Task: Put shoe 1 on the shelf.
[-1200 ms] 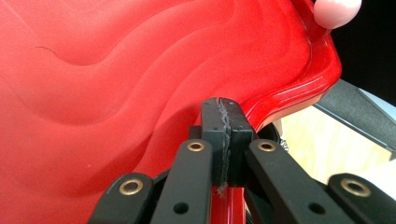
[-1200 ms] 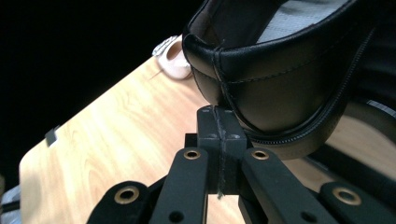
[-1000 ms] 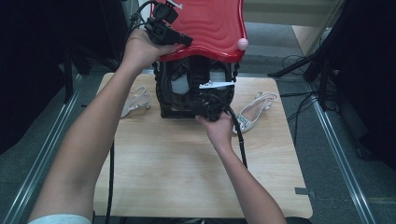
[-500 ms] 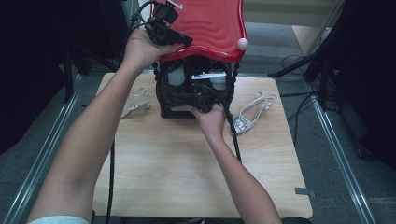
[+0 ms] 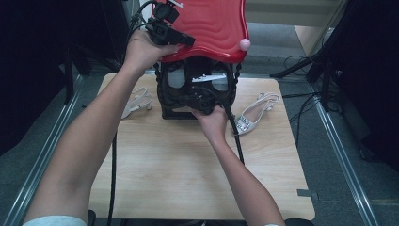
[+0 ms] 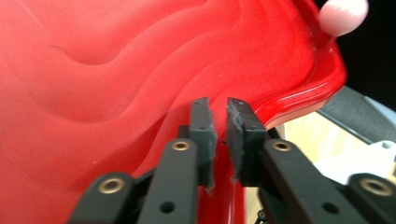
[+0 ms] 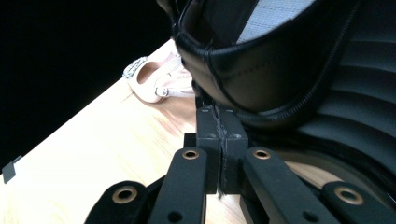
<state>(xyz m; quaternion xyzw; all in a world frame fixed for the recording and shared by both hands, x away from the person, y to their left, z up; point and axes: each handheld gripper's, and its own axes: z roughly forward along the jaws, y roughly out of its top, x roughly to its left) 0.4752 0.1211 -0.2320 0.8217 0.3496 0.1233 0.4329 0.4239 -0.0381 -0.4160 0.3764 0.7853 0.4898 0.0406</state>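
A black case [image 5: 197, 92] stands upright at the table's far middle, its red ridged lid [image 5: 211, 28] raised above it. A pale pink knob [image 5: 244, 44] sticks out at the lid's right edge. My left gripper [image 5: 188, 41] lies on the lid's left top. Its jaws have just been opening: in the left gripper view the left gripper [image 6: 217, 107] shows a narrow gap between its pads, over the red lid [image 6: 93, 70], pinching nothing. My right gripper [image 5: 202, 101] is at the case's lower front. The right gripper [image 7: 217, 112] is shut, its tips against the black case's rim [image 7: 261, 88].
A pale heeled shoe [image 5: 136, 101] lies left of the case and another [image 5: 256, 113] lies to its right, the latter also in the right gripper view [image 7: 149, 79]. The wooden table [image 5: 188, 169] stretches toward me. Cables trail on the floor at the right.
My right hand has shifted slightly left and in toward the case's front. The left hand and the red lid have stayed where they were.
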